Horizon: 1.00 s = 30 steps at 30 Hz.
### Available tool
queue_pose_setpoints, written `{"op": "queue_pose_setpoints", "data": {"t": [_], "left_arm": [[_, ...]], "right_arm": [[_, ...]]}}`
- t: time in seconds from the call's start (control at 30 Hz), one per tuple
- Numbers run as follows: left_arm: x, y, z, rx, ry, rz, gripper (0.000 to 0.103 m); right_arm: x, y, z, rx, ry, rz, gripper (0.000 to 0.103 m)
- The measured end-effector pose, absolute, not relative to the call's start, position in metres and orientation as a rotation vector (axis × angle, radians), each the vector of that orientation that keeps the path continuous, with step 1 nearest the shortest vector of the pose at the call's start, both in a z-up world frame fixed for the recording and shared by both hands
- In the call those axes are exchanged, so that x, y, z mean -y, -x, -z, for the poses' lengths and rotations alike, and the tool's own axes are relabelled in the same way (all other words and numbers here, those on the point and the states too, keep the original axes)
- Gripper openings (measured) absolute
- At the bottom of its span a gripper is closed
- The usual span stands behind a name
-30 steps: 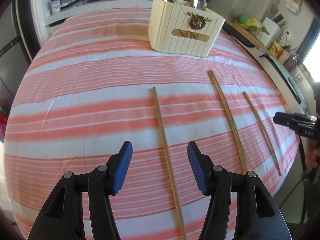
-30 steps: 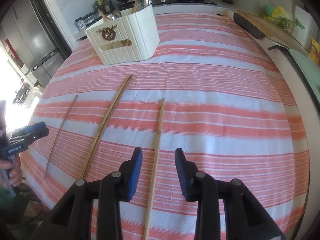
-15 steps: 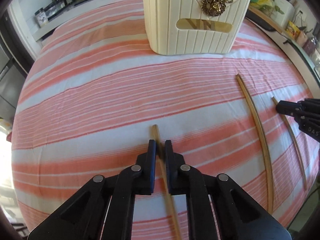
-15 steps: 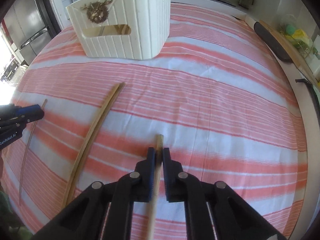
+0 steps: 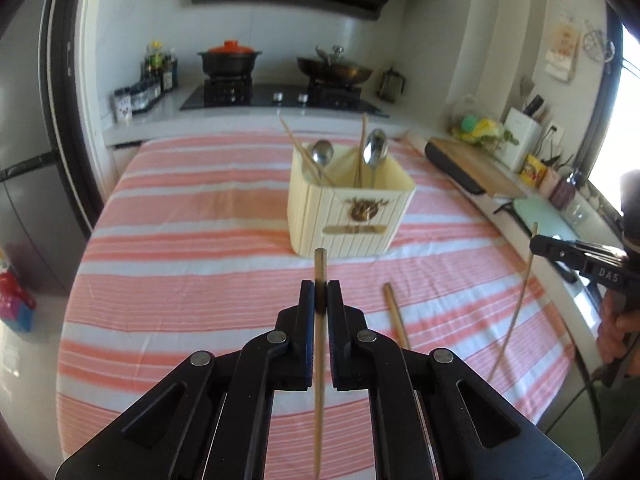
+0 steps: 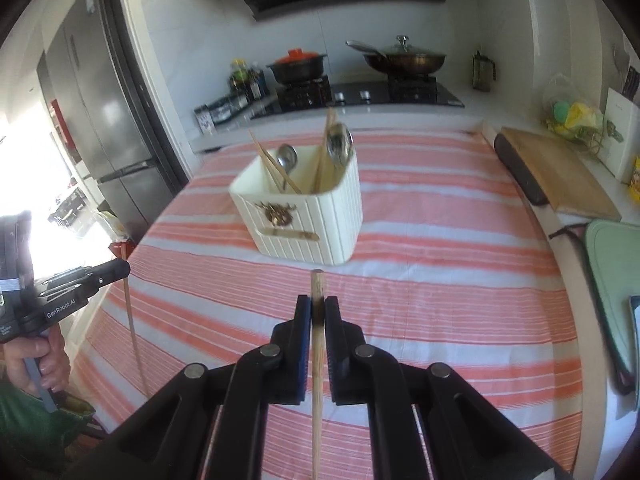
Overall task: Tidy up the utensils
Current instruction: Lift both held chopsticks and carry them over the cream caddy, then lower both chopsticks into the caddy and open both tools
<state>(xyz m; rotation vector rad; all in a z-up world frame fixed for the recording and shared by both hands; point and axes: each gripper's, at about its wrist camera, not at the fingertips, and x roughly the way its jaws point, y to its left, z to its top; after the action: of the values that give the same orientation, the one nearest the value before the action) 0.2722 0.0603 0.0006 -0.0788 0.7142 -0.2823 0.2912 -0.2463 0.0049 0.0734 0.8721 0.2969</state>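
The right gripper (image 6: 317,312) is clamped on a wooden chopstick (image 6: 317,380), whose blunt tip sticks out just past the pads. Beyond it, on the pink-and-white striped cloth (image 6: 440,280), stands a cream ribbed holder (image 6: 308,216) — spoons and more chopsticks lean inside it. At the left edge the left gripper (image 6: 120,270), held in a hand (image 6: 38,356), pinches a second chopstick (image 6: 134,328) that hangs down over the cloth's edge — thin, nearly upright. A wooden board (image 6: 556,172) lies on the counter at right.
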Motion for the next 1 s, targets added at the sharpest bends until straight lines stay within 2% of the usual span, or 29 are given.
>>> {"op": "queue_pose_setpoints", "data": {"t": [0.13, 0.47, 0.73, 1.0], "left_arm": [[-0.059, -0.262, -0.024, -0.641, 0.096, 0.304, 0.004], [-0.065, -0.268, -0.049, -0.561, 0.138, 0.313, 0.004], [-0.068, -0.291, -0.09, -0.481, 0.162, 0.317, 0.004], [-0.055, -0.35, -0.15, -0.34, 0.156, 0.296, 0.004]], "right_arm": [[0.242, -0.274, -0.034, -0.775, -0.034, -0.289, 0.007], [0.238, -0.281, -0.063, -0.631, -0.017, -0.251, 0.007], [0.245, -0.322, -0.096, -0.593, -0.008, -0.235, 0.007], [0.24, -0.377, -0.145, -0.457, -0.03, -0.232, 0.007]]}}
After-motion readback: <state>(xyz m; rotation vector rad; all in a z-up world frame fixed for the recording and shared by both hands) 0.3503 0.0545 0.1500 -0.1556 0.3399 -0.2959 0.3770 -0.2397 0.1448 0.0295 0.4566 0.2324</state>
